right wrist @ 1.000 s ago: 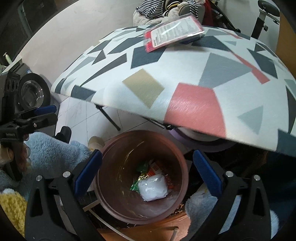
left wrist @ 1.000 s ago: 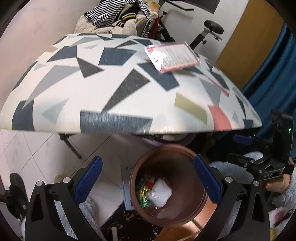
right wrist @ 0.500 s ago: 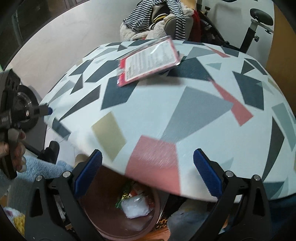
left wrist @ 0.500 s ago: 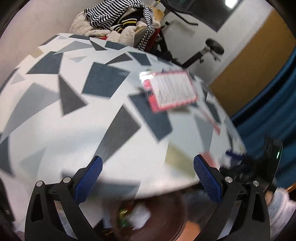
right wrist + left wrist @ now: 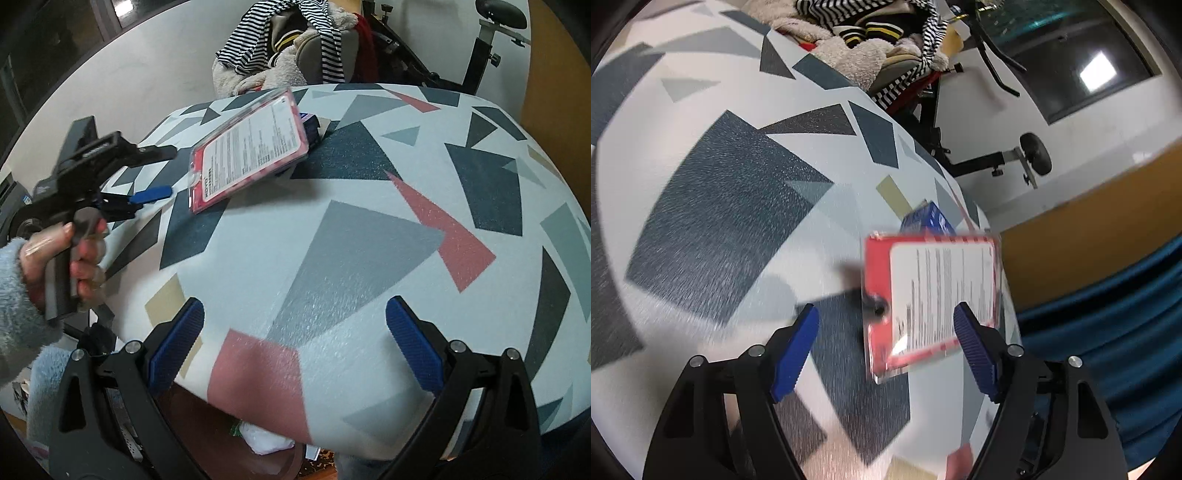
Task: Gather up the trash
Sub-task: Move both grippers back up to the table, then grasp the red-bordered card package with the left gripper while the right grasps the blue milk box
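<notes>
Left gripper [image 5: 886, 354] open, nearing red packet [image 5: 932, 299] on patterned table [image 5: 720, 206]; packet propped on blue box [image 5: 929, 219]. Right gripper [image 5: 295, 347] open, empty. Best straddle packet's near edge, pinch squarely.

1. Domestic room: table [image 5: 369, 240] covered with a geometric-patterned cloth.
2. Chair heaped with striped clothing [image 5: 280, 40].
3. Exercise bike [image 5: 491, 40] against the wall.
4. Blue curtain [image 5: 1126, 332].
</notes>
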The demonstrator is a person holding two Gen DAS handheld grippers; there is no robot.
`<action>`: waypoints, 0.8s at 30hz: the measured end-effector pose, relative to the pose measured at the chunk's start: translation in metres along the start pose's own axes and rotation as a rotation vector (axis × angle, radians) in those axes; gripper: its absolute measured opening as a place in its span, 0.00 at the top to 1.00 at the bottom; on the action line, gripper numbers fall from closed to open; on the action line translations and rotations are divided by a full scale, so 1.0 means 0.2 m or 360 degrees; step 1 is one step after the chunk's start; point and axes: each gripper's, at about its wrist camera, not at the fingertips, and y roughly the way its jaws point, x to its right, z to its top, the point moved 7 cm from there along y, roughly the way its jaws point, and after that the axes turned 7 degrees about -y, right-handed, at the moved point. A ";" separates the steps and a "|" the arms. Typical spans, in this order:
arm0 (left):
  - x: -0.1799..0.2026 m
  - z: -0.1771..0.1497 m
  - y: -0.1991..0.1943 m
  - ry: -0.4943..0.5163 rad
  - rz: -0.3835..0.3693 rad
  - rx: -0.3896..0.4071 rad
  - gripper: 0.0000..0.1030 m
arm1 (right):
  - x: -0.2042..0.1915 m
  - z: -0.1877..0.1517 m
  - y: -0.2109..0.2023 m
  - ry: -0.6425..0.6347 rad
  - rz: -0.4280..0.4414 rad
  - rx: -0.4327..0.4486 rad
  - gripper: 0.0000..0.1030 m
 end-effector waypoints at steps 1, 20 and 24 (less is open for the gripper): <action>-0.01 0.02 0.02 -0.0017 -0.0005 0.0003 0.29 | 0.01 0.02 0.01 0.0011 0.0010 0.0005 0.06; 0.01 0.06 0.09 0.0056 -0.0123 -0.0039 0.30 | 0.06 0.57 0.33 -0.0112 -0.0015 0.0037 0.84; 0.05 0.04 0.12 0.0088 -0.0156 -0.0071 0.30 | 0.06 0.56 0.36 -0.0097 0.0006 0.0011 0.84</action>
